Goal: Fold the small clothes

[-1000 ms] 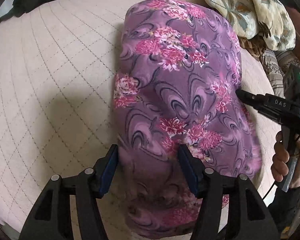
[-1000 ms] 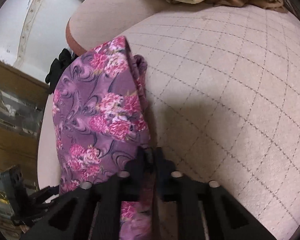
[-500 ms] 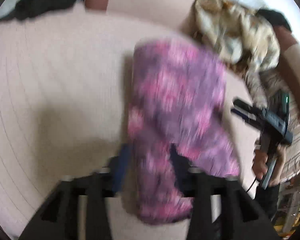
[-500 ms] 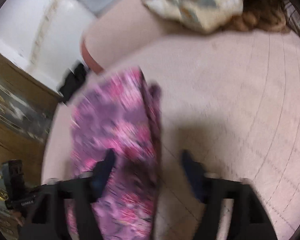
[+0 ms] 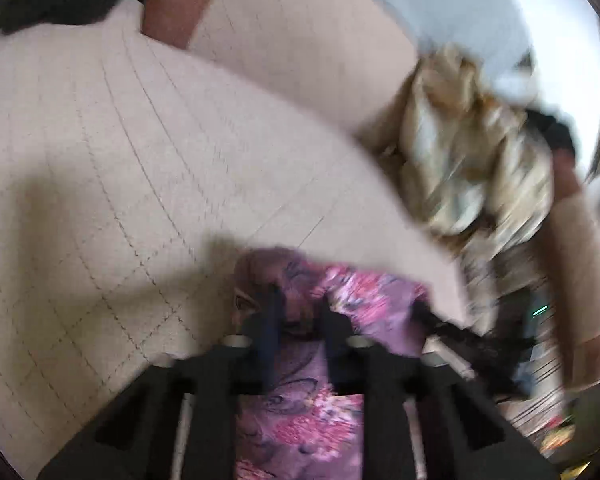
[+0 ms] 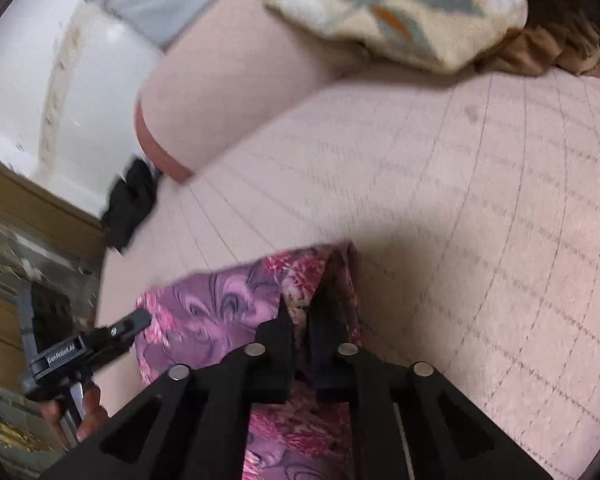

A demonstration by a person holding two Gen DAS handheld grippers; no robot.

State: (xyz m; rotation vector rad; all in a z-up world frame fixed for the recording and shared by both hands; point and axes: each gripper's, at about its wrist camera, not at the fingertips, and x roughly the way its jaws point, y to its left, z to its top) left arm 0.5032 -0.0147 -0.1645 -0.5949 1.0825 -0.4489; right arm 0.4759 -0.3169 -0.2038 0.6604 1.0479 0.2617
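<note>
1. Where a second ago my left gripper (image 5: 298,312) stood with its jaws wide apart over the purple cotton garment printed with pink flowers (image 5: 364,300), both jaws are now pinched together on its near edge.
2. My right gripper (image 6: 300,316), which opened wide half a second back, is again clamped on a bunched fold of the same garment (image 6: 220,308), at its right-hand side.
3. Earlier the cloth lay stretched out long across the bed; now only a short, gathered stretch shows past each pair of fingers, and both views have swung upward and blurred.
4. From the right wrist view, my left gripper's fingers (image 6: 134,322) meet the garment's left edge, with my left hand (image 6: 88,408) on the handle below.
5. Beneath the garment lies a beige quilted mattress cover stitched in diamonds (image 5: 100,200), with a beige bolster with a reddish end (image 6: 228,92) along its far side.
6. A crumpled cream blanket with a leaf pattern (image 6: 400,12) is heaped at the head end, a black cloth (image 6: 134,200) hangs at the mattress corner, and a white wall (image 6: 28,80) and brown wooden furniture (image 6: 4,208) stand beyond.
</note>
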